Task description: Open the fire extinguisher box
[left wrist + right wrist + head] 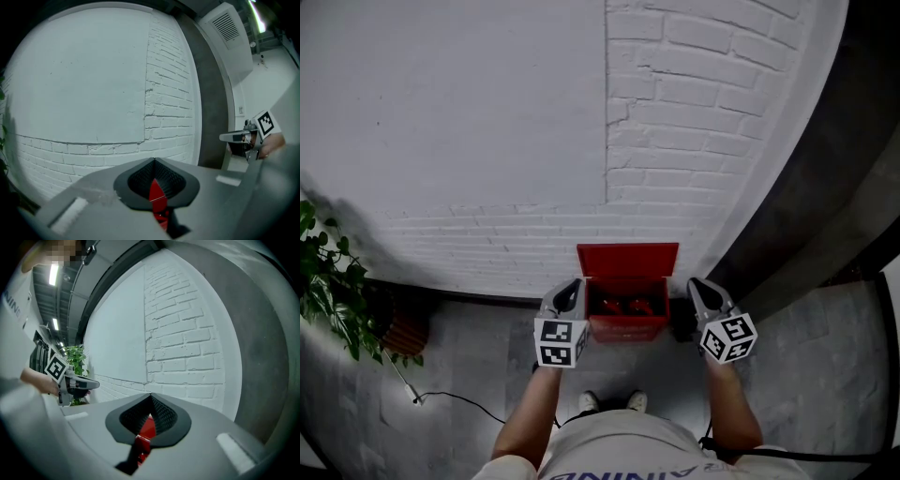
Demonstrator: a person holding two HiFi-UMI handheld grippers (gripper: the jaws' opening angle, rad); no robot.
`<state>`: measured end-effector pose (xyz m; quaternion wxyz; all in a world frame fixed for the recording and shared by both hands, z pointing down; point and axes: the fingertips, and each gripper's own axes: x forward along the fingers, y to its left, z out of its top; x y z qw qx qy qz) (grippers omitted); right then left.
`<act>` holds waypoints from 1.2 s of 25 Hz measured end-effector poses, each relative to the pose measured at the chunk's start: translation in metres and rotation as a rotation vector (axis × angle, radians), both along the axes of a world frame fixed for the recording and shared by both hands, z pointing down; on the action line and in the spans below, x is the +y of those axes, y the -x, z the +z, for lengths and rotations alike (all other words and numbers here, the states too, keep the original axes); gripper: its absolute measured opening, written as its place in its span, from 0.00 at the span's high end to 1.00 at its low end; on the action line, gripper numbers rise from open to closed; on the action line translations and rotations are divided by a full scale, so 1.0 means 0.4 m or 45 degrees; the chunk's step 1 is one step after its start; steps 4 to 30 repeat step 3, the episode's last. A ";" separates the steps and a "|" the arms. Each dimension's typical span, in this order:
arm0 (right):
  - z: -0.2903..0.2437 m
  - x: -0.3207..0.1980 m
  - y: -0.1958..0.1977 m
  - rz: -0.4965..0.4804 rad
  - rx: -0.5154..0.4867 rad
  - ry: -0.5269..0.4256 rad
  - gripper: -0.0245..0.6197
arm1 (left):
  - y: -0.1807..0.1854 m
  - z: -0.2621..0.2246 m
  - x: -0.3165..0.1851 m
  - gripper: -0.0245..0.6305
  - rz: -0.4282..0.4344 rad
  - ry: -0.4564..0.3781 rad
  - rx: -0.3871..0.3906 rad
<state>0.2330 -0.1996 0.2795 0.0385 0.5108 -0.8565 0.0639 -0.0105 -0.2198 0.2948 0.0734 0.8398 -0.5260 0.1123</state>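
The red fire extinguisher box (626,323) stands on the floor against the white brick wall. Its lid (628,260) is raised upright, and red extinguishers show inside. My left gripper (572,289) hovers by the box's left edge and my right gripper (698,286) by its right edge; neither touches it. In the left gripper view the jaws of the left gripper (154,161) meet at their tips with nothing held, and a sliver of the red box (157,197) shows behind them. The right gripper (150,397) is likewise shut and empty, with the box (147,427) beyond.
A leafy plant (328,291) in a reddish pot (403,333) stands at the left by the wall. A thin cable (459,401) lies on the floor. A dark grey column (825,187) rises right of the box. The person's shoes (611,401) are just in front of it.
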 end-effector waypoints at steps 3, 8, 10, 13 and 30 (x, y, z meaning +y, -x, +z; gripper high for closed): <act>-0.003 -0.004 0.002 0.002 0.000 -0.004 0.95 | 0.001 -0.006 -0.005 0.96 0.000 -0.005 0.005; -0.003 -0.004 0.002 0.002 0.000 -0.004 0.95 | 0.001 -0.006 -0.005 0.96 0.000 -0.005 0.005; -0.003 -0.004 0.002 0.002 0.000 -0.004 0.95 | 0.001 -0.006 -0.005 0.96 0.000 -0.005 0.005; -0.003 -0.004 0.002 0.002 0.000 -0.004 0.95 | 0.001 -0.006 -0.005 0.96 0.000 -0.005 0.005; -0.003 -0.004 0.002 0.002 0.000 -0.004 0.95 | 0.001 -0.006 -0.005 0.96 0.000 -0.005 0.005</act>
